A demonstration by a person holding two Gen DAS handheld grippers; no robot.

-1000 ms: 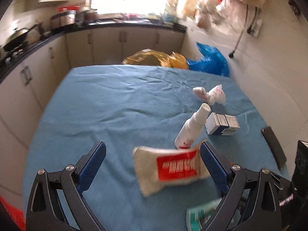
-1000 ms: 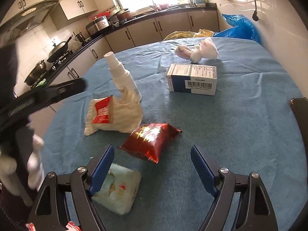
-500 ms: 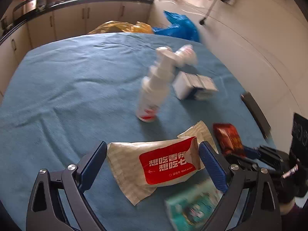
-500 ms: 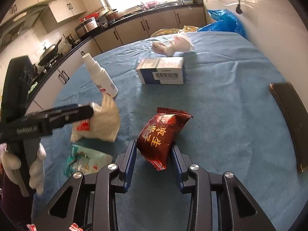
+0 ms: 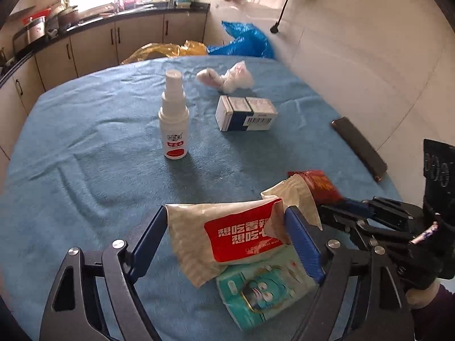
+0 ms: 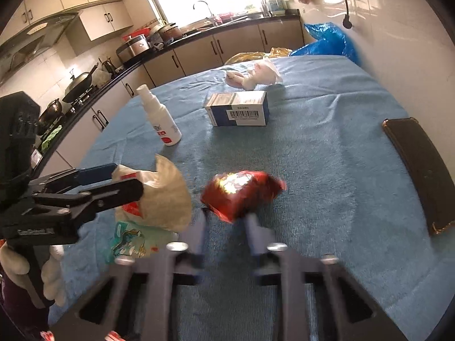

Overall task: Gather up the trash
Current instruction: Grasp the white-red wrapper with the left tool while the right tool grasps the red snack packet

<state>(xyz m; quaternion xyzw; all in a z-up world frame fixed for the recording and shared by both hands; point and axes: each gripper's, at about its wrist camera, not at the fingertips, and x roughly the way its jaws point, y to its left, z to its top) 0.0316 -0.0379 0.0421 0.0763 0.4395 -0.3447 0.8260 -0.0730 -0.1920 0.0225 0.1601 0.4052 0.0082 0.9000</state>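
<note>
A white wet wipe packet [image 5: 227, 236] with a red label lies between the fingers of my left gripper [image 5: 226, 221]. The jaws are closing; both pads touch it and its right edge crumples against the pad. Under it lies a teal packet [image 5: 264, 287]. My right gripper [image 6: 224, 218] is shut on the near end of a red snack packet [image 6: 239, 193], just right of the left gripper [image 6: 125, 182]. In the left wrist view the red snack packet [image 5: 318, 184] shows at the tips of the right gripper [image 5: 338, 207].
On the blue-covered table [image 5: 85, 142] stand a white spray bottle [image 5: 173, 122] and a white and blue box [image 5: 246, 113], with crumpled tissue [image 5: 227, 78] behind. A black flat case [image 6: 418, 170] lies at the right edge. Blue and yellow bags [image 5: 244, 41] sit beyond the table.
The right jaws have closed on the red snack packet. The left gripper has moved over the wet wipe packet and its jaws have narrowed until the packet crumples.
</note>
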